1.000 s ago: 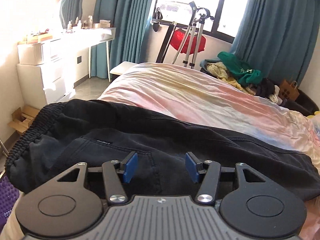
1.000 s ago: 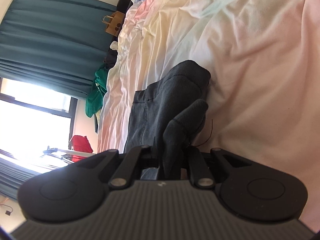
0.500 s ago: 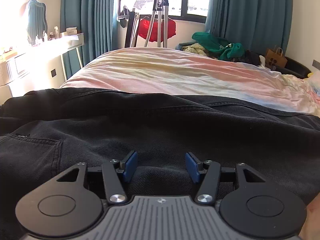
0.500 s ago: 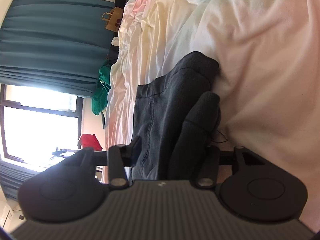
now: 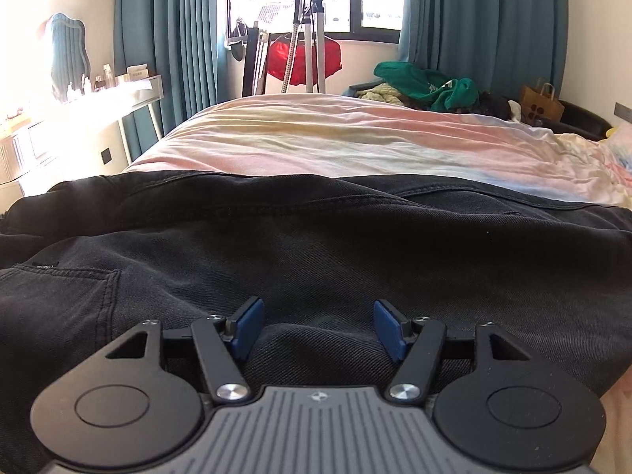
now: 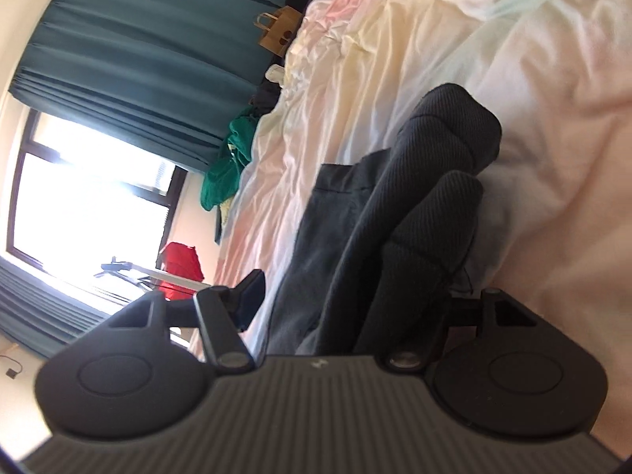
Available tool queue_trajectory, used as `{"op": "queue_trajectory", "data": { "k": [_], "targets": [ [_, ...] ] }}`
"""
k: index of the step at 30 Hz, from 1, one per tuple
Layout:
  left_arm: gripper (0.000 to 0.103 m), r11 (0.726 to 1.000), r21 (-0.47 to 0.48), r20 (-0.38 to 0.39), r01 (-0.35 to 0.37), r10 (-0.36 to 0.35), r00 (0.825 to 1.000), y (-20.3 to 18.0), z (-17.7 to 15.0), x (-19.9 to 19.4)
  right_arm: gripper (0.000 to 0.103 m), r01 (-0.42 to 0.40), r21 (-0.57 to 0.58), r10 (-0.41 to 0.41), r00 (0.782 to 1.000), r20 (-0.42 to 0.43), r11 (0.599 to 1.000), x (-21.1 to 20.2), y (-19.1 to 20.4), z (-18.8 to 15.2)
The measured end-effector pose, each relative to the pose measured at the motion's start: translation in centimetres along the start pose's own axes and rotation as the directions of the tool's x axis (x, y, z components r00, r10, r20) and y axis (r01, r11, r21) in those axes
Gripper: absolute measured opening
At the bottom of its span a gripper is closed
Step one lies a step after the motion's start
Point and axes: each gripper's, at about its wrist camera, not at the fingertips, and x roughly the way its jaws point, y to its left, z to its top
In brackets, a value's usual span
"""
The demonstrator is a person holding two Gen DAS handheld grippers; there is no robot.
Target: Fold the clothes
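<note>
Black trousers [image 5: 316,245] lie spread across the near part of the bed, a back pocket at the left. My left gripper [image 5: 318,330] is open and hovers low over the cloth, blue pads apart, holding nothing. In the right wrist view the trousers' ribbed cuffs [image 6: 442,181] lie bunched on the sheet. My right gripper [image 6: 355,296] is open, turned on its side, with the dark cloth lying loose between its spread fingers; its right finger is hidden by the cloth.
The bed has a pastel pink and yellow sheet [image 5: 355,138]. A pile of green and other clothes [image 5: 430,87] lies beyond the bed by teal curtains. A garment steamer stand [image 5: 308,39] stands at the window. A white dressing table [image 5: 118,91] is on the left.
My right gripper has opened and let go of the trouser cuff. My left gripper has moved right along the trousers, away from the waistband, and stayed open.
</note>
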Motion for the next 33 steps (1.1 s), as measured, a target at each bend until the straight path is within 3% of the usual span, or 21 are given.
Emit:
{"op": "queue_trajectory", "data": {
  "k": [1, 3, 5, 10, 13, 15, 22, 33],
  "targets": [
    [0.064, 1.0, 0.001, 0.0, -0.001, 0.001, 1.0, 0.0, 0.0, 0.0, 0.049, 0.011, 0.002, -0.011, 1.0, -0.007, 1.0, 0.0, -0.2, 0.1],
    [0.064, 1.0, 0.014, -0.002, 0.0, 0.0, 1.0, -0.1, 0.1, -0.3, 0.018, 0.034, 0.006, -0.034, 0.999, -0.02, 0.999, 0.0, -0.6, 0.2],
    [0.064, 1.0, 0.003, 0.01, 0.012, -0.012, 1.0, 0.2, 0.1, -0.7, 0.014, 0.057, 0.009, -0.057, 0.998, -0.033, 0.998, 0.1, -0.9, 0.3],
    [0.065, 0.997, -0.042, 0.082, 0.062, -0.058, 0.995, 1.4, 0.7, -2.6, 0.012, 0.093, -0.014, -0.093, 0.994, -0.048, 0.996, -0.1, -1.1, 0.4],
    [0.067, 0.998, -0.046, 0.133, 0.039, -0.033, 0.991, 1.6, 1.0, -3.3, 0.012, 0.095, -0.012, -0.095, 0.994, -0.046, 0.995, 0.0, -1.1, 0.3],
    [0.073, 0.999, -0.047, 0.126, 0.007, -0.001, 0.992, 1.6, 1.2, -3.3, 0.012, 0.097, -0.011, -0.097, 0.994, -0.046, 0.995, -0.1, -1.1, 0.3],
    [0.074, 0.997, 0.044, 0.03, -0.067, 0.065, 0.997, 0.7, 0.4, -1.6, 0.012, 0.104, -0.029, -0.106, 0.993, -0.047, 0.994, -0.4, -1.0, 0.3],
    [0.074, 0.992, 0.101, -0.001, -0.077, 0.078, 0.997, 0.3, -0.5, -0.5, 0.012, 0.119, -0.067, -0.121, 0.992, -0.027, 0.991, -0.7, 0.0, 0.2]
  ]
}}
